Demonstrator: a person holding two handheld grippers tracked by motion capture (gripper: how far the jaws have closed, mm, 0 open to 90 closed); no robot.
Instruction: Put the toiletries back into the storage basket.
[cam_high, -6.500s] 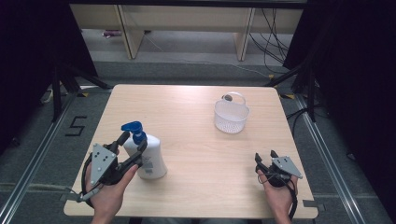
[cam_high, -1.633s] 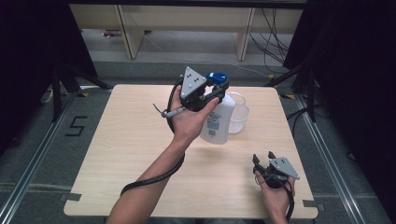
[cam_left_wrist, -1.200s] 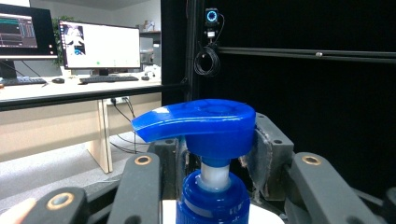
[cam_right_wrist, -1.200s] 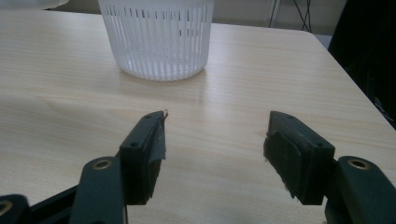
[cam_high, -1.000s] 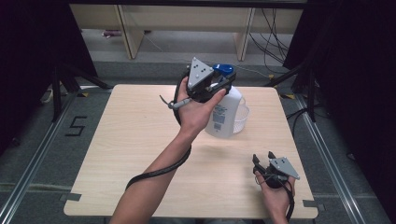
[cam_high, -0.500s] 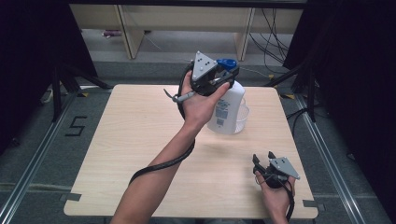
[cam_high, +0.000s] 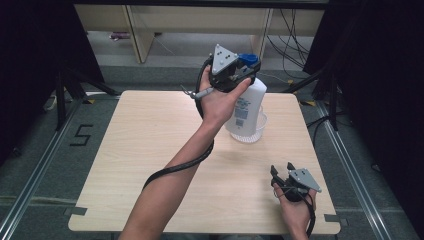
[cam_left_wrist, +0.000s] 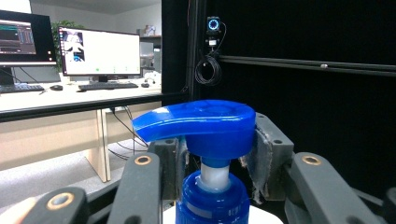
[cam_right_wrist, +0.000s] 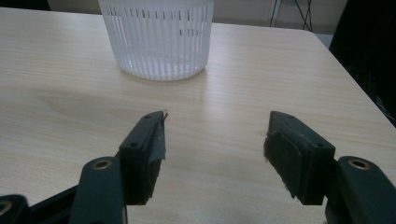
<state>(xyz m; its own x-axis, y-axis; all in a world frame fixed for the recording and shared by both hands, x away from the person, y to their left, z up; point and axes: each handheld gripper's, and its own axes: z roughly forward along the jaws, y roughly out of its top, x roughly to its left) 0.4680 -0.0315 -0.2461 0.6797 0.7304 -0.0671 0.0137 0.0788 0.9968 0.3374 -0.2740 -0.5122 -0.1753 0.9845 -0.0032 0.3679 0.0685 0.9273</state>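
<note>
since six and a half seconds ago the white plastic pump bottle with the blue dispenser head (cam_high: 246, 102) has left the near left part of the table and is now held aloft over the far right part, and over the last half second it has changed little. high view: the left gripper (cam_high: 239, 74), carried on an outstretched forearm, is clamped at the neck of the bottle just under the blue head; the bottle hangs tilted, its base over the white slotted plastic basket (cam_high: 252, 131), and contact between the two cannot be determined. the basket stands on the light wooden table (cam_high: 140, 150) toward the far right. the right gripper (cam_high: 282, 170) rests in the hand at the near right edge of the table, well apart from the basket, jaws spread and holding nothing. left gripper view: the two black jaws sit either side of the white stem, closed in below the blue pump head (cam_left_wrist: 198, 121) and above the blue collar (cam_left_wrist: 212, 198); the spout points to the left of this view. beyond are a desk with monitors (cam_left_wrist: 100, 51) and a black curtain with a small camera (cam_left_wrist: 213, 25) mounted on a rail. right gripper view: the right gripper's jaws (cam_right_wrist: 212, 140) stand wide apart and empty above bare table surface, with the slotted basket (cam_right_wrist: 156, 37) ahead of them, upright.
</note>
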